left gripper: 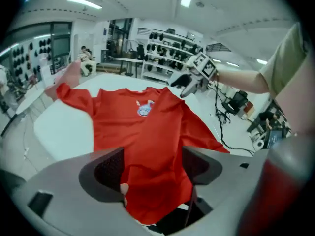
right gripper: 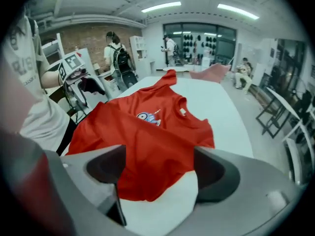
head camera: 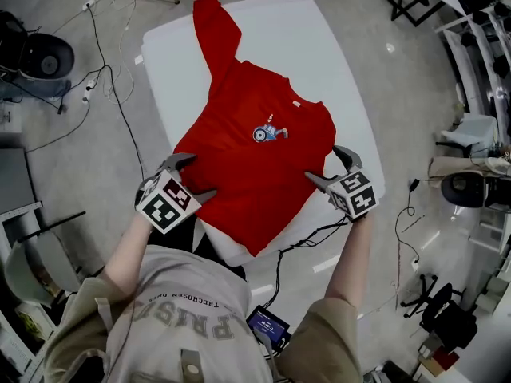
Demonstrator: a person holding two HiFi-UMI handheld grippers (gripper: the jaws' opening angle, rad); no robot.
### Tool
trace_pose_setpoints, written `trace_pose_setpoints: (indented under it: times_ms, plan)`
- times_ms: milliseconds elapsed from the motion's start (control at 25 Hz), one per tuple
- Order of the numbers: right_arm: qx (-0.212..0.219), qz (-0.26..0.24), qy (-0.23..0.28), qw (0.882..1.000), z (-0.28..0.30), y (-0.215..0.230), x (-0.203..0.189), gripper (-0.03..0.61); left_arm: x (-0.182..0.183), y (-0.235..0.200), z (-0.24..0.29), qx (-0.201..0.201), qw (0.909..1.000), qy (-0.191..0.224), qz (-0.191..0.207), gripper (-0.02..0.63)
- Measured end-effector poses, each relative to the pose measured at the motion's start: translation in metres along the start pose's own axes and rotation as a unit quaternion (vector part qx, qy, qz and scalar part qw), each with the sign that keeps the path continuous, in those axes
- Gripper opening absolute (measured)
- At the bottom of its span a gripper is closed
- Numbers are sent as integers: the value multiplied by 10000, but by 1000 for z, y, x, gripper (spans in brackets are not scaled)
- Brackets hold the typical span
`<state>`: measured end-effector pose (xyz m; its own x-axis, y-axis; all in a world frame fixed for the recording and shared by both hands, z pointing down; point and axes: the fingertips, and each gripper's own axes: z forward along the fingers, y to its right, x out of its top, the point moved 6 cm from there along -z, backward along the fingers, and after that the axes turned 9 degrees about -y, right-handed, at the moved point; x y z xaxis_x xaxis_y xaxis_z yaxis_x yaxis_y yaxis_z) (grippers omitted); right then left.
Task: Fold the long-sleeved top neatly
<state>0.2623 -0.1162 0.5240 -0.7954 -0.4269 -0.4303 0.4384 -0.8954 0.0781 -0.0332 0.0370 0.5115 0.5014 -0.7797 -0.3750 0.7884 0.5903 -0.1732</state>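
Note:
A red long-sleeved top lies flat, front up, on the white table, with a small blue print on its chest. One sleeve stretches away to the far left corner; the other is not visible stretched out. My left gripper hovers open over the top's near left edge, with red cloth below its jaws and nothing between them. My right gripper stands open at the near right edge; under it are the hem and bare table. Each gripper shows in the other's view: right gripper, left gripper.
Cables trail over the floor left of the table, and another cable hangs off its near edge. A small device sits by my body. Chairs and racks stand at the right. People stand in the background.

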Motion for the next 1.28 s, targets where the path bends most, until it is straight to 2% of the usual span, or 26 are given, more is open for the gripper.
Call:
trace_pose_setpoints:
  times_ms: [80,160,280,400,560,720,800,880,1000,1160,1280]
  plan:
    - [285,-396,-436,9979,18,-2,5,423,11,14,27,-32,9977,-441,512,357]
    - [328,-730,-974,9920,35,3,2,423,8,19,46,87,9917,-912,903,359]
    - [397,-838,-1411,9856,53,19,-6,423,-2,16,60,49,9889,-1137,956,359]
    - [470,-756,-1359,9867,60,24,-10,423,-9,13,67,-77,9900,-1129,837,359]
    - [445,-740,-1353,9870,58,26,-10,423,-9,14,63,-161,9893,-1115,932,359]
    - [321,-581,-1063,9921,38,-1,0,423,-4,10,41,-240,9918,-838,934,359]
    - [339,-568,-1056,9922,35,-19,-3,423,-12,5,41,-233,9895,-978,1042,359]
    - [371,-521,-1263,9899,45,-29,-14,423,-24,-1,47,-191,9852,-1195,1213,359]
    - [272,-281,-1387,9896,56,-32,-28,423,-35,-5,55,-286,9841,-1259,1222,359]
    - [80,-60,-1377,9904,58,-30,-23,423,-39,-12,57,-491,9840,-1185,1234,359]
    - [-148,341,-1008,9942,44,-34,-9,423,-34,-15,48,-669,9853,-872,1310,360]
